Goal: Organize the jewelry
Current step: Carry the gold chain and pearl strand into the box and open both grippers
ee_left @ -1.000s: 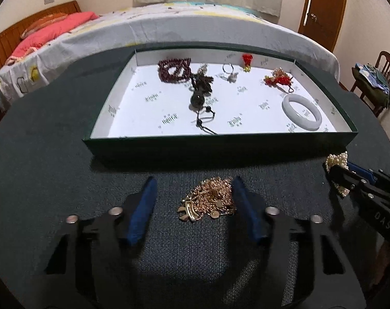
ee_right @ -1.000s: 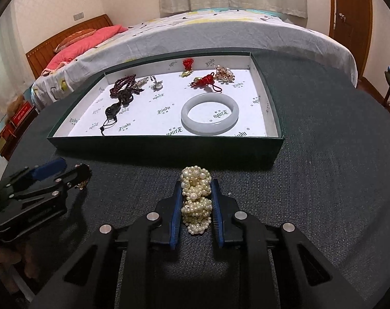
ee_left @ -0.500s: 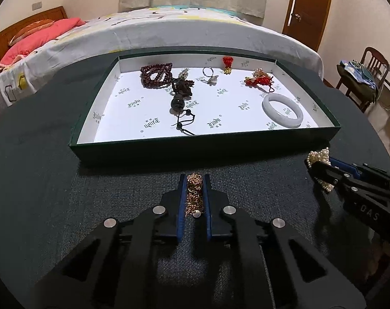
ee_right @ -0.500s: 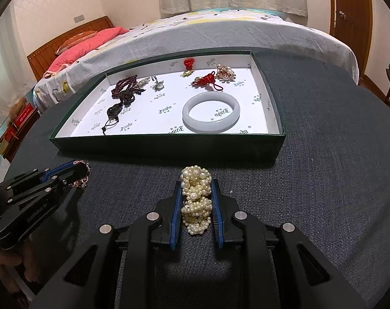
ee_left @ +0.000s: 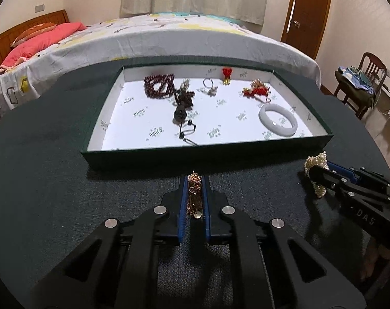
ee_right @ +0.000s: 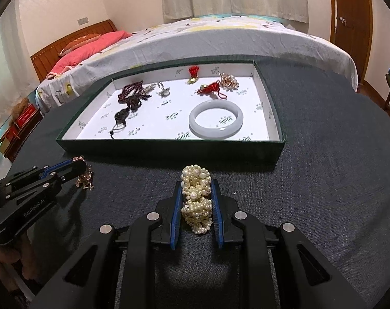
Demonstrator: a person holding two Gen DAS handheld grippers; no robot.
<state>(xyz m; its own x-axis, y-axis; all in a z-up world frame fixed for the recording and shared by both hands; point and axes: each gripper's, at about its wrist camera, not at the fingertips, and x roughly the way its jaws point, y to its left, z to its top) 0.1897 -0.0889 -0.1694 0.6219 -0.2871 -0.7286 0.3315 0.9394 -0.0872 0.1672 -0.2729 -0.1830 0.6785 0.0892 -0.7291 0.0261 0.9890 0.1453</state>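
Now the gold chain (ee_left: 195,193) is clamped by the closed left gripper (ee_left: 195,180); the pearl bundle (ee_right: 197,198) is pinched in the narrowly parted right gripper (ee_right: 196,188), both before the tray (ee_left: 220,152).

At frame centre, the tray (ee_left: 292,145) was dark green outside, its white lining printed with small dark logos. The bangle (ee_left: 277,123) at right was milky white, the pearls (ee_right: 196,198) cream, the chain (ee_left: 194,193) gold, the tablecloth (ee_left: 40,180) dark teal.

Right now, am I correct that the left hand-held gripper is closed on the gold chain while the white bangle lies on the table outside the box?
Not quite. The left hand-held gripper is closed on the gold chain, but the white bangle lies inside the box, near its right front corner, as the right wrist view shows.
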